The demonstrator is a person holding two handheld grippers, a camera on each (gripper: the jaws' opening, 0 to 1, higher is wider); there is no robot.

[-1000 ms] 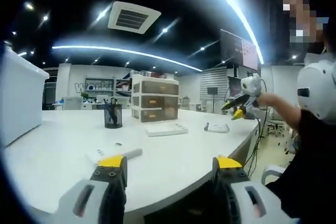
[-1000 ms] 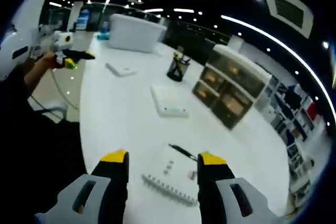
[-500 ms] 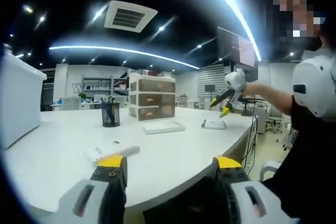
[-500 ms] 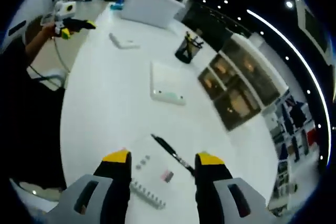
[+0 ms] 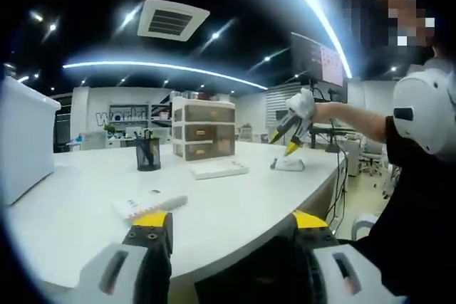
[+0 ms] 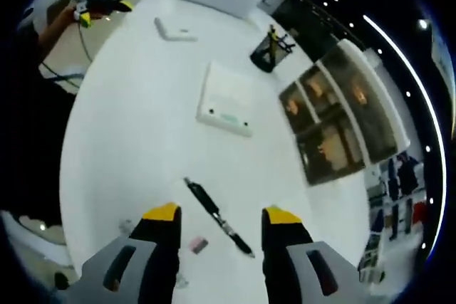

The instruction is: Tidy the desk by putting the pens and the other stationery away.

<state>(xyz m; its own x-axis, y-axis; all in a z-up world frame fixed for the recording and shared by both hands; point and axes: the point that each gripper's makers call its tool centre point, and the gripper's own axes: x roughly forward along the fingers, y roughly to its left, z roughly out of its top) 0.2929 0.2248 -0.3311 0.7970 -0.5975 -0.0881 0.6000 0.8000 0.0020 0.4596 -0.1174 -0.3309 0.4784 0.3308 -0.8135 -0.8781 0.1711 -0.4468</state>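
Two grippers were in play, both with jaws apart and holding nothing. The right gripper [image 6: 214,213] hovered over the white desk [image 6: 128,119], and the black pen [image 6: 217,216] lay flat on the desk between its yellow-tipped jaws, slanted across the gap, not yet touched. A small pink eraser [image 6: 199,245] sat just beside the pen. Further off lay a white notebook [image 6: 226,99], and beyond it stood the mesh pen cup [image 6: 271,50] next to the drawer unit [image 6: 340,115]. The left gripper [image 5: 229,227] hung low at the desk edge, near a white pad [image 5: 147,203].

I judged the risk to be the slant: jaws closing on a pen lying askew could roll it, skid it, or catch it only at the tip. Coming down carelessly might also nudge the eraser.
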